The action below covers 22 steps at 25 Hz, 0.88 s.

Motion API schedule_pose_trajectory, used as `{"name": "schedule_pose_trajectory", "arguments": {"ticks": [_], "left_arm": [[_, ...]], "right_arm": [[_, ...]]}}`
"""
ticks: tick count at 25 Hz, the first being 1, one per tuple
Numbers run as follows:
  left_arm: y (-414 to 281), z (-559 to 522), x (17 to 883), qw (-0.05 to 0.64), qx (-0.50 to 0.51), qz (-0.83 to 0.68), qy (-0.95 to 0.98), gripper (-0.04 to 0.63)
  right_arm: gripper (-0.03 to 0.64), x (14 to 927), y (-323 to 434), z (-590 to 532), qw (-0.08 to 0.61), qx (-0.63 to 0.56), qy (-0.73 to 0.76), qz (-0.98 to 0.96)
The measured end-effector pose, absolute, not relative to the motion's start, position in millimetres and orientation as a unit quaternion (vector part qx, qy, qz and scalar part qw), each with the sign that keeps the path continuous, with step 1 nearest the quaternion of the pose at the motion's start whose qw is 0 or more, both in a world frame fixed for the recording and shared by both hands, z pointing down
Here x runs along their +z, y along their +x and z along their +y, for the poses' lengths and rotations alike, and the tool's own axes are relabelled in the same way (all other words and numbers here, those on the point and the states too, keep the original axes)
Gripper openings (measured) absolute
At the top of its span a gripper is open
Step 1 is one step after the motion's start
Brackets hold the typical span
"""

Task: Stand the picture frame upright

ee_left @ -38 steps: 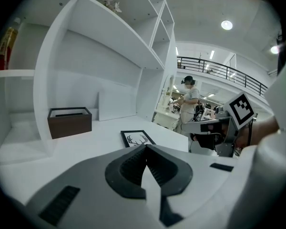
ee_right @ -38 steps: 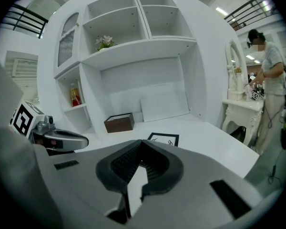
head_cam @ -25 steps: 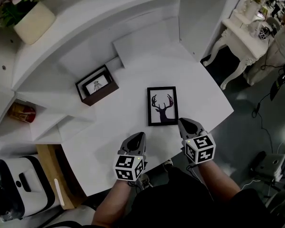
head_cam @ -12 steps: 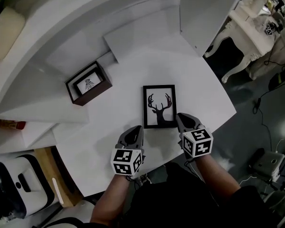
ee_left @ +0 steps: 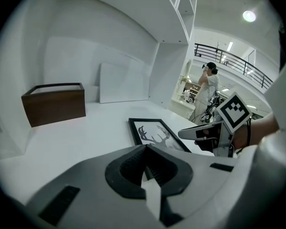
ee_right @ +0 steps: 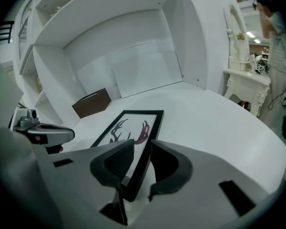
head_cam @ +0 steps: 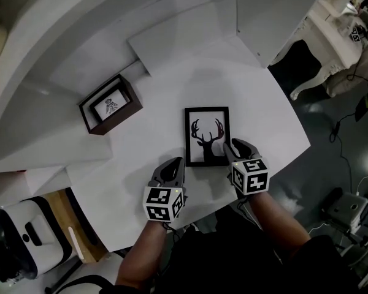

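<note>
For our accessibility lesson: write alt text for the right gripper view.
The jaws of the right gripper, just opened, straddle the near edge of a black picture frame lying flat on a white desk. A brown box stands behind it.

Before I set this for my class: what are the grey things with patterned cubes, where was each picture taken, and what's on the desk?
They are hand-held grippers, one in each hand. One picture looks down from the person's head; the others ride on each gripper. On the white desk are a deer picture frame, flat, and a brown box. The left gripper is shut, empty. The right gripper has just opened its jaws, the frame's near corner between them, ungripped.
</note>
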<state>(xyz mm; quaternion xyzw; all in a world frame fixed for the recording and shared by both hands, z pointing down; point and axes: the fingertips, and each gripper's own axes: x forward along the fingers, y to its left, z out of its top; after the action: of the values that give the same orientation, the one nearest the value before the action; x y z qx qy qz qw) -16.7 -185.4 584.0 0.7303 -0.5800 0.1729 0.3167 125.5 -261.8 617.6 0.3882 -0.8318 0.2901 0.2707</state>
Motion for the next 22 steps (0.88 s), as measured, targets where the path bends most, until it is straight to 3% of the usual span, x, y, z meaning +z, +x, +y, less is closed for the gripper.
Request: {"name": "schedule_pose_trajectory", "arguments": {"ticks": [11,22], "left_arm": [[-20,-193,593,0.321,0.183,-0.589,0.718,0.006],[-18,-199,602,0.328,0.189,-0.592,0.712,0.008]], "right_arm": [[0.1,644,124,-268,0.309,0.308,0.381,-0.815],[0.07,646,126,-271,0.271,0.369,0.383,-0.802]]}}
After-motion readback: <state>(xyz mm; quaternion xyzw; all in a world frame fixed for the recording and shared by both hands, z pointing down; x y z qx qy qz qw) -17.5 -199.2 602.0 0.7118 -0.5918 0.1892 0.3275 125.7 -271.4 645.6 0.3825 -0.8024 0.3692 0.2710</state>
